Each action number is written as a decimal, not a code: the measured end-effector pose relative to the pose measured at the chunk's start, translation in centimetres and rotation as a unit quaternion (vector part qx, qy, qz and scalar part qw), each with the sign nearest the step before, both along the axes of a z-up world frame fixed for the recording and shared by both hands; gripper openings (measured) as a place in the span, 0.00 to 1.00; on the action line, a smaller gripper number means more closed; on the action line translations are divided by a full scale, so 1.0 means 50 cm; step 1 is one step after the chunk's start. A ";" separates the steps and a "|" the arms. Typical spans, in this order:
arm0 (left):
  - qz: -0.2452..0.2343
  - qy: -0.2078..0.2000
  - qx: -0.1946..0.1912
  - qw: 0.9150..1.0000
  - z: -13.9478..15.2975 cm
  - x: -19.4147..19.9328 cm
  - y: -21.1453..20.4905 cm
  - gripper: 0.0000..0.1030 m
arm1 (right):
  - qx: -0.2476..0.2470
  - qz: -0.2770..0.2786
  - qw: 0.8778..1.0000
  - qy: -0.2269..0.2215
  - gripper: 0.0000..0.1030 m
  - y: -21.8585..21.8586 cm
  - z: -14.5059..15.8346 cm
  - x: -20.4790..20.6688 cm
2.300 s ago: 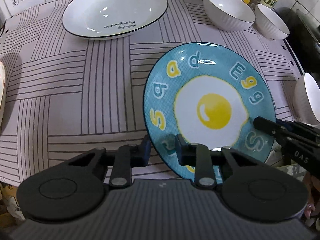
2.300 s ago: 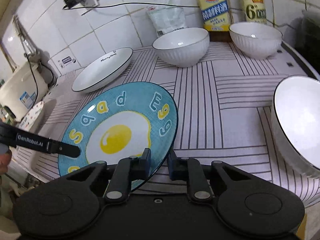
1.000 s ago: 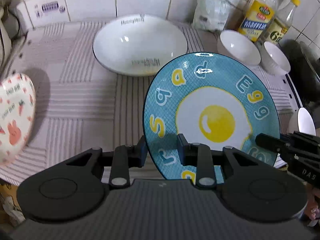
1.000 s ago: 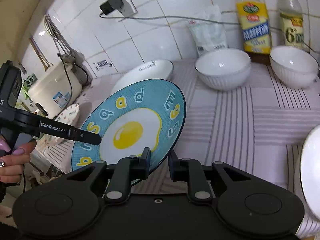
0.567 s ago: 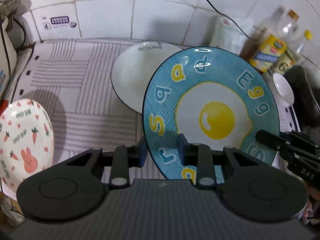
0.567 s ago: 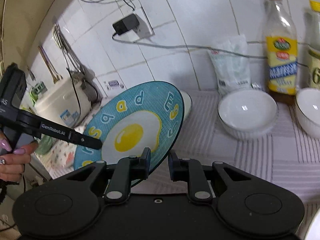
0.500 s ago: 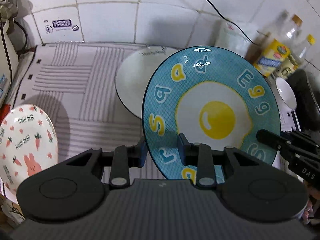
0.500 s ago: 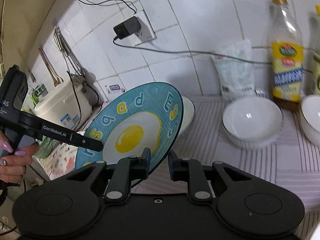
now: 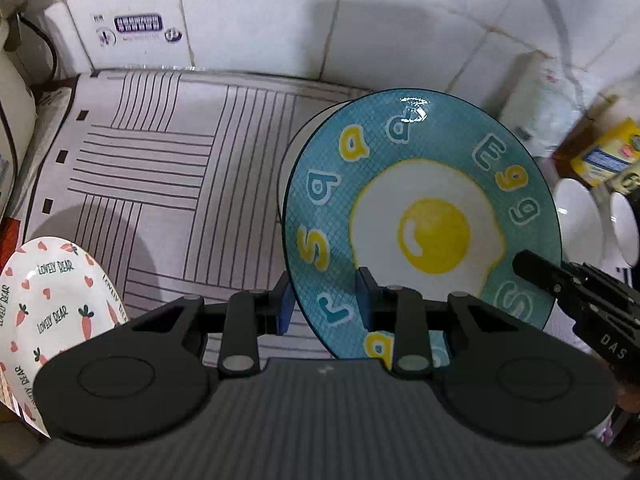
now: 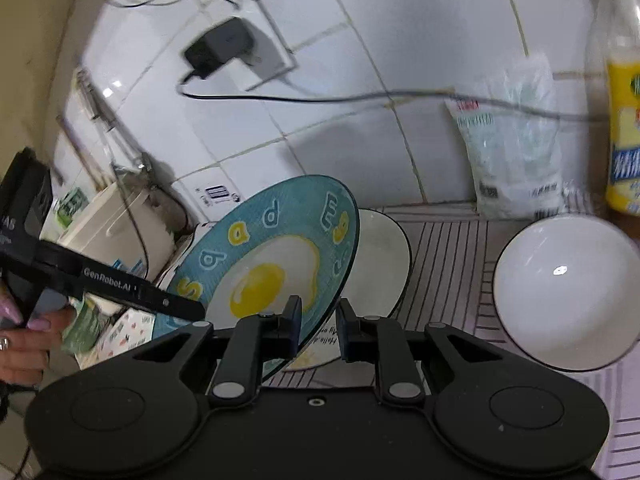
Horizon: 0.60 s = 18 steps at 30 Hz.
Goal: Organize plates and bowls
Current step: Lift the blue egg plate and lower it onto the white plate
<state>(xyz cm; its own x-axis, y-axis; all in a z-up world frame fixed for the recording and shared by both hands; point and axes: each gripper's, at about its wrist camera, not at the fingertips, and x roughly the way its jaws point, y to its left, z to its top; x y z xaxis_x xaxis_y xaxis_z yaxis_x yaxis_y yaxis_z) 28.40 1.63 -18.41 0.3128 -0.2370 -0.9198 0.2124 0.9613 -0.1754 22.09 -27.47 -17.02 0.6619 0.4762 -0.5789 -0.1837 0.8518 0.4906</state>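
A blue plate [image 9: 420, 208] with a fried-egg picture and letters hangs tilted above the striped mat, held by both grippers. My left gripper [image 9: 324, 300] is shut on its near rim. My right gripper [image 10: 319, 322] is shut on the opposite rim and shows in the left wrist view as a black finger [image 9: 560, 280] on the plate's right edge. Behind and below the blue plate [image 10: 272, 256] lies a large white plate [image 10: 380, 256], mostly hidden in the left wrist view. A white bowl [image 10: 564, 292] stands to the right. The left gripper [image 10: 176, 305] enters the right wrist view from the left.
A heart-shaped plate with carrots and hearts [image 9: 52, 300] lies at the mat's left front edge. Two white bowls [image 9: 576, 220] stand at the right. A bag [image 10: 516, 152] and an oil bottle [image 10: 624, 120] line the tiled wall. A rice cooker [image 10: 116, 224] stands at the left.
Both grippers have carried the blue plate toward the tiled wall, until it hangs over the white plate and hides most of it. The grips have not changed.
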 end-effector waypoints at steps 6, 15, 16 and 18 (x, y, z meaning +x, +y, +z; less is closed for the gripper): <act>-0.009 0.032 0.013 0.999 -0.042 0.053 -0.011 0.29 | 0.006 -0.021 0.999 0.033 0.22 0.011 -0.054 0.048; -0.023 0.036 0.043 0.998 -0.059 0.094 -0.028 0.29 | -0.030 -0.035 0.996 0.072 0.22 0.051 -0.070 0.078; -0.024 0.036 0.044 0.998 -0.059 0.096 -0.029 0.30 | -0.040 -0.036 0.996 0.075 0.22 0.060 -0.065 0.079; -0.023 0.037 0.045 0.998 -0.061 0.098 -0.029 0.30 | -0.054 -0.037 0.995 0.080 0.22 0.071 -0.061 0.080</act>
<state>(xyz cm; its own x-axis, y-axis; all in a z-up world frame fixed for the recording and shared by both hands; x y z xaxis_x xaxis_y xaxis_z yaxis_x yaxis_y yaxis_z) 33.31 0.16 -21.47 0.2332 -0.1650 -0.9583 0.2471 0.9632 -0.1057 26.10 -23.93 -20.06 0.5879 0.3587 -0.7251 -0.0451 0.9095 0.4133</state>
